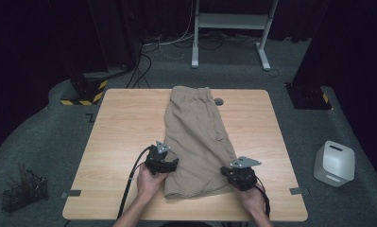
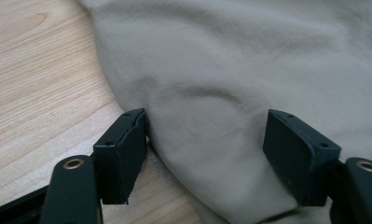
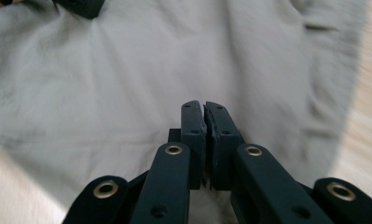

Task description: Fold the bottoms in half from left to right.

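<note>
A pair of beige shorts (image 1: pixel 195 137) lies folded lengthwise on the wooden table (image 1: pixel 124 127), waistband at the far edge and hem toward me. My left gripper (image 1: pixel 162 161) is at the shorts' left edge near the hem. It is open, with one jaw on the bare wood and the other over the cloth (image 2: pixel 230 70); the fabric edge lies in the gap (image 2: pixel 207 121). My right gripper (image 1: pixel 238 174) rests at the shorts' right edge near the hem. Its jaws (image 3: pixel 204 105) are shut together over the cloth (image 3: pixel 127 84), and I see no fabric between them.
A small grey disc (image 1: pixel 218 101) sits on the table by the waistband. On the floor are a white container (image 1: pixel 335 163) at the right and a wire basket (image 1: pixel 23 191) at the left. A white desk frame (image 1: pixel 231 21) stands behind the table.
</note>
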The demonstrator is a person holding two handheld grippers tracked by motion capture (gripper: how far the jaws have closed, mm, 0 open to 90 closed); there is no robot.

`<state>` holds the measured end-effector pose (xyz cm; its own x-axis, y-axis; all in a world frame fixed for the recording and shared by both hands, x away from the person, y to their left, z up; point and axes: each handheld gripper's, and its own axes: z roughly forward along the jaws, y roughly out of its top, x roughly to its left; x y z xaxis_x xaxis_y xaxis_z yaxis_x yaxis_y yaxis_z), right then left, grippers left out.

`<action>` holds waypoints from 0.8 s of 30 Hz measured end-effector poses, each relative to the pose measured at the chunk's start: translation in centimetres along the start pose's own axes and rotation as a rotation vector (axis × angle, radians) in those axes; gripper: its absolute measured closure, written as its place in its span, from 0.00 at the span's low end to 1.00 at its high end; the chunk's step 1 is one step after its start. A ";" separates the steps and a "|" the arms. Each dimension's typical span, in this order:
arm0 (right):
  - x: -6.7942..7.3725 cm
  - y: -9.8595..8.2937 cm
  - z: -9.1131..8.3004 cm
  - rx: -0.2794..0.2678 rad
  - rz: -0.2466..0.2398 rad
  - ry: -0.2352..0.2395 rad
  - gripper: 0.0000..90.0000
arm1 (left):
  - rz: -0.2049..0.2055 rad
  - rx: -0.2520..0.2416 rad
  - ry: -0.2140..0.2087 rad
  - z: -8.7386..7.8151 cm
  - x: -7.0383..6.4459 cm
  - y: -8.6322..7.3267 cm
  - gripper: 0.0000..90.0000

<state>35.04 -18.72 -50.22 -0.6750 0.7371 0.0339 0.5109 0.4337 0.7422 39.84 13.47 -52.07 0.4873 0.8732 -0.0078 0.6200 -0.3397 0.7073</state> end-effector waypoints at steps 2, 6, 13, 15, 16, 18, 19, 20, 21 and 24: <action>-0.1 -1.1 -1.1 -0.001 0.005 -0.005 0.96 | 0.000 -0.003 0.003 0.1 0.3 0.0 0.32; -0.2 -2.8 -2.4 0.007 0.002 0.011 0.95 | -0.004 -0.007 0.006 0.1 0.5 0.0 0.31; -1.2 -2.0 -3.7 -0.097 0.093 -0.026 0.72 | -0.016 -0.005 0.001 0.0 0.5 0.1 0.33; -1.4 -1.1 -3.4 -0.120 0.094 -0.023 0.68 | -0.022 -0.007 -0.003 0.0 0.5 0.1 0.33; -1.4 -0.7 -3.2 -0.126 0.094 -0.027 0.66 | -0.024 -0.009 -0.004 0.0 0.6 0.1 0.33; -1.4 0.1 -2.3 -0.114 0.095 -0.046 0.64 | -0.029 -0.011 -0.006 -0.1 0.6 0.1 0.33; -1.5 0.5 -1.7 -0.095 0.103 -0.063 0.63 | -0.029 -0.012 -0.006 0.0 0.7 0.1 0.33; -1.6 0.7 -1.0 -0.071 0.106 -0.081 0.63 | -0.029 -0.012 -0.005 0.0 0.7 0.1 0.33; -1.9 0.8 -0.2 -0.046 0.105 -0.099 0.63 | -0.026 -0.009 -0.004 0.0 0.7 0.1 0.33; -2.7 0.7 1.8 0.034 0.117 -0.132 0.68 | -0.018 -0.007 0.002 0.1 0.6 0.0 0.33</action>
<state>38.21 -19.44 -51.01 -0.5348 0.8445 0.0288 0.6010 0.3562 0.7155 40.18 13.94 -52.08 0.4752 0.8797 -0.0189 0.6242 -0.3219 0.7119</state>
